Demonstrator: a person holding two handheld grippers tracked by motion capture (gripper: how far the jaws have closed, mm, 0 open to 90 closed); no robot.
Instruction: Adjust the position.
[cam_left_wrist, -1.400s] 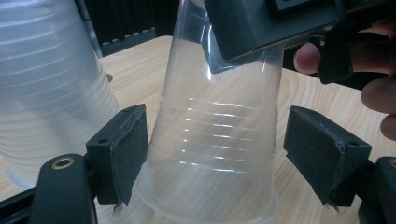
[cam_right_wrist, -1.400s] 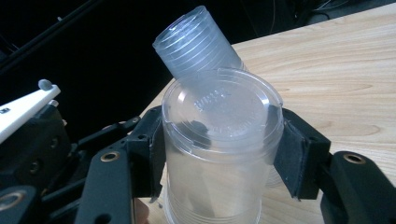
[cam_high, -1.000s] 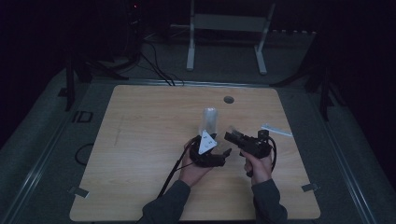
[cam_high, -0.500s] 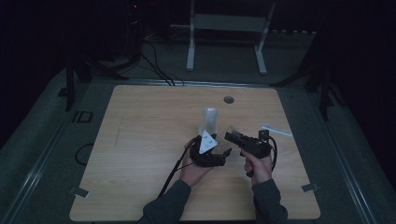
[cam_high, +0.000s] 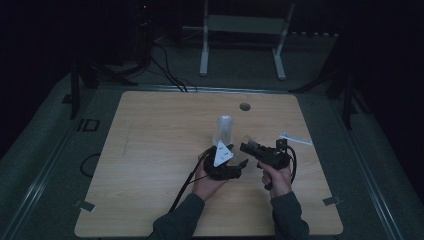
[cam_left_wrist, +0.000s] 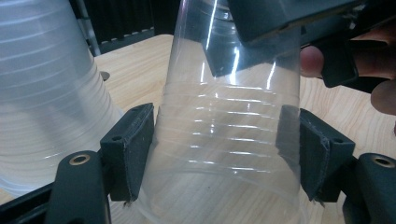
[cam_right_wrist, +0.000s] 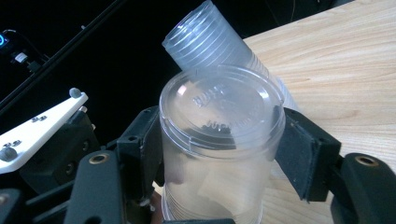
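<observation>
From my feed, a stack of clear plastic cups (cam_high: 225, 129) stood upturned near mid-table, just beyond both grippers. My left gripper (cam_high: 239, 165) had its jaws spread around the lower wall of a single clear ribbed cup (cam_left_wrist: 229, 121), pads (cam_left_wrist: 133, 140) at its sides; whether they pressed it I could not tell. My right gripper (cam_right_wrist: 219, 154) closed on the same cup's flat embossed base (cam_right_wrist: 223, 109). Nothing lay inside it. A thin white strip (cam_high: 295, 138) sat right of them, too small to identify.
</observation>
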